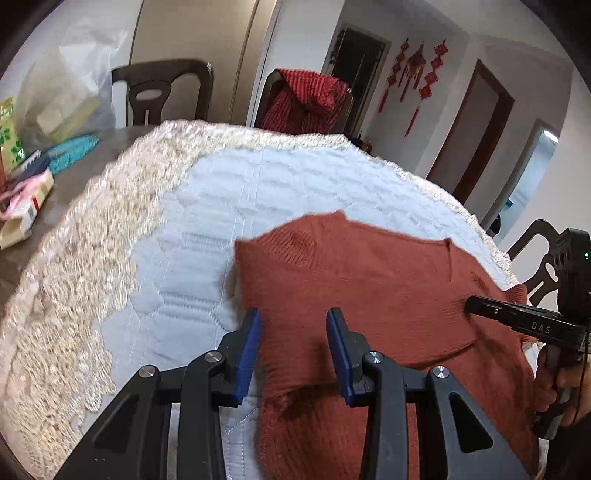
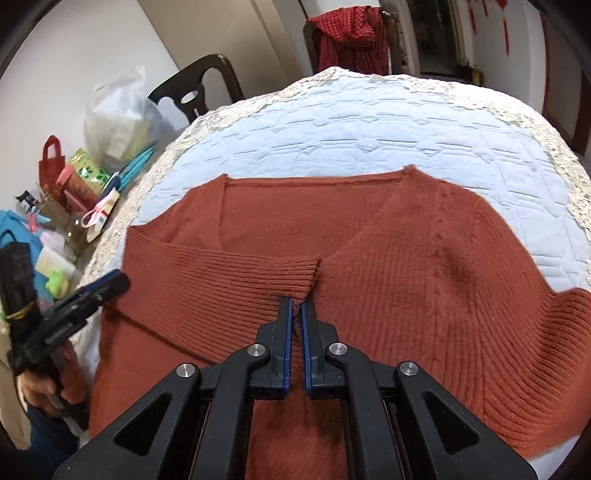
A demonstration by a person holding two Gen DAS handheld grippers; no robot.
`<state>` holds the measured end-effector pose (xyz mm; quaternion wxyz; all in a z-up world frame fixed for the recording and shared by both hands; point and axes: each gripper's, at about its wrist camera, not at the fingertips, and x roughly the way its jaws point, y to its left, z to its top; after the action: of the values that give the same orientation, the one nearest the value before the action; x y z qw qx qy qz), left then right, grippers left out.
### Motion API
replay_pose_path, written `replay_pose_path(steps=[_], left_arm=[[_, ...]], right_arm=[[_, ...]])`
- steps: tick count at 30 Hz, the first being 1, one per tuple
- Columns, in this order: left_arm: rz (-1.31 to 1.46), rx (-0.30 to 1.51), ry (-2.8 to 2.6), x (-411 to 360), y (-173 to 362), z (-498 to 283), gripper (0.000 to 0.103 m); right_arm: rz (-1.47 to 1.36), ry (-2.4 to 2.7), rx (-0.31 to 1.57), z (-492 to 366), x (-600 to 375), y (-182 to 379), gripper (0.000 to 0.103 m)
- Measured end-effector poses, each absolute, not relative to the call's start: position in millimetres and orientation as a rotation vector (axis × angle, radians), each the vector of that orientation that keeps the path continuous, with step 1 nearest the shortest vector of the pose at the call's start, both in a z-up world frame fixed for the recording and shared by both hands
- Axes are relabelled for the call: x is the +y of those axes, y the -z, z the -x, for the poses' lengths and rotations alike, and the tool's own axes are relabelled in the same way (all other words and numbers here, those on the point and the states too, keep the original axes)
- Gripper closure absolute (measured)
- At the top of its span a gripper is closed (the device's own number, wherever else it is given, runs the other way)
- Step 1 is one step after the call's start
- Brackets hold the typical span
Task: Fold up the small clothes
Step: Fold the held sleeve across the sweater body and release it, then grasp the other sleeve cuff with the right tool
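Note:
A rust-red knit sweater (image 2: 406,258) lies flat, neckline away from me, on a pale blue quilted mat (image 2: 332,125). Its left sleeve (image 2: 229,273) is folded across the chest, cuff near the middle. My right gripper (image 2: 295,301) is shut on the lower corner of that cuff, with red knit showing between the blue pads. From the left wrist view the right gripper (image 1: 469,306) rests on the sweater (image 1: 369,273). My left gripper (image 1: 293,314) stands open just above the sweater's folded left edge, pads not pressing. The left gripper (image 2: 118,280) also shows in a hand at that edge.
A cream lace border (image 1: 92,229) rings the mat. Left of it the table holds a white plastic bag (image 2: 118,118), a red bag (image 2: 51,162), packets and boxes (image 1: 22,206). Dark chairs (image 1: 162,92) stand behind, one draped with a red checked garment (image 2: 351,33).

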<state>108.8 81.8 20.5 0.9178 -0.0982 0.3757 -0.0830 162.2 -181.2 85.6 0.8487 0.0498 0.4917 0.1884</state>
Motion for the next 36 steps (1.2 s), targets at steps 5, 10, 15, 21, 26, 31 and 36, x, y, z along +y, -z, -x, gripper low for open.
replay_pose_path(steps=[5, 10, 15, 21, 26, 31, 36], left_arm=[[0.135, 0.775, 0.149, 71.0, -21.1, -125.7, 0.064], [0.136, 0.822, 0.139, 70.3, -8.7, -134.8, 0.064], [0.101, 0.819, 0.164, 66.9, -12.0, -106.1, 0.064], [0.099, 0.841, 0.127, 66.5, -8.2, -99.2, 0.064], [0.046, 0.830, 0.103, 54.8, -20.0, -80.0, 0.062], [0.060, 0.817, 0.108, 42.9, -30.3, -54.9, 0.053], [0.058, 0.803, 0.123, 27.3, -35.0, -33.1, 0.047]], right_arm=[[-0.096, -0.407, 0.967, -160.0, -177.1, -101.4, 0.098], [-0.072, -0.405, 1.050, -180.0, -167.0, -73.7, 0.098], [-0.066, -0.410, 1.009, -158.3, -173.7, -88.2, 0.098], [-0.041, -0.427, 1.024, -134.0, -175.4, -75.0, 0.096], [-0.023, -0.411, 1.010, -118.0, -181.8, -89.7, 0.093], [-0.035, -0.436, 0.985, -90.6, -187.9, -99.4, 0.077], [-0.070, -0.449, 0.952, -63.8, -201.2, -108.7, 0.065]])
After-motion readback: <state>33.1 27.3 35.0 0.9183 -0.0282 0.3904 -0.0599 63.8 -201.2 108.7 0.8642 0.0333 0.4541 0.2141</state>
